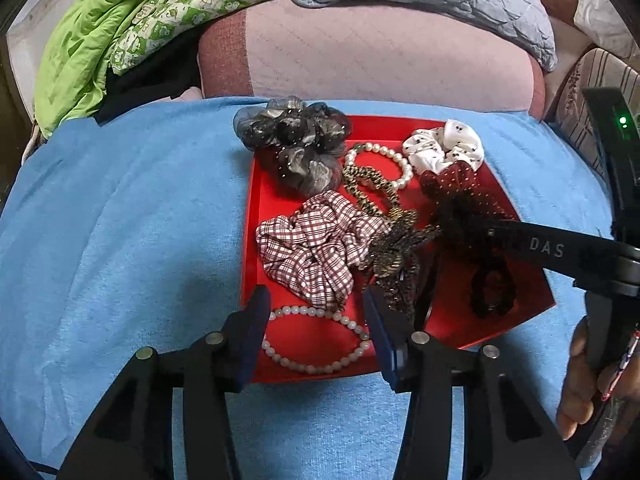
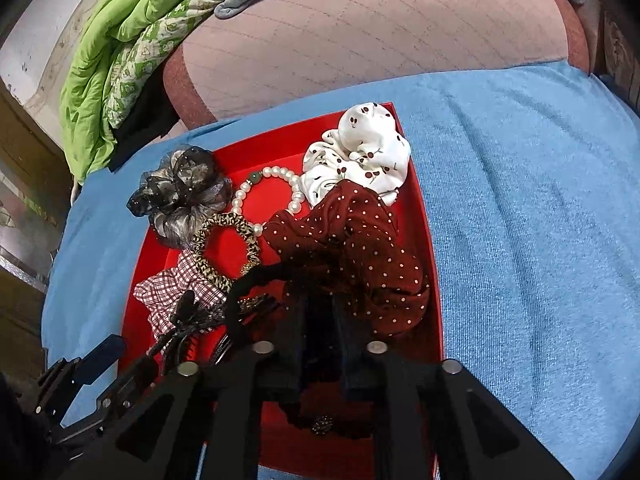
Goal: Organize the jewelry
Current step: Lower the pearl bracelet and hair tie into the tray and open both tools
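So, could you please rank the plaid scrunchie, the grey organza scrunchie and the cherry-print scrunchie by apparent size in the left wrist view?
1. Plaid scrunchie and grey organza scrunchie: alike, so unranked.
2. Cherry-print scrunchie, smallest, though farther away and partly covered.

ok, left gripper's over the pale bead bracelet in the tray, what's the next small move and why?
Probably lift the left gripper back out. Its jaws stand open, not pressing the bead bracelet, which already lies flat in the red tray by the plaid scrunchie; nothing seems left to place.
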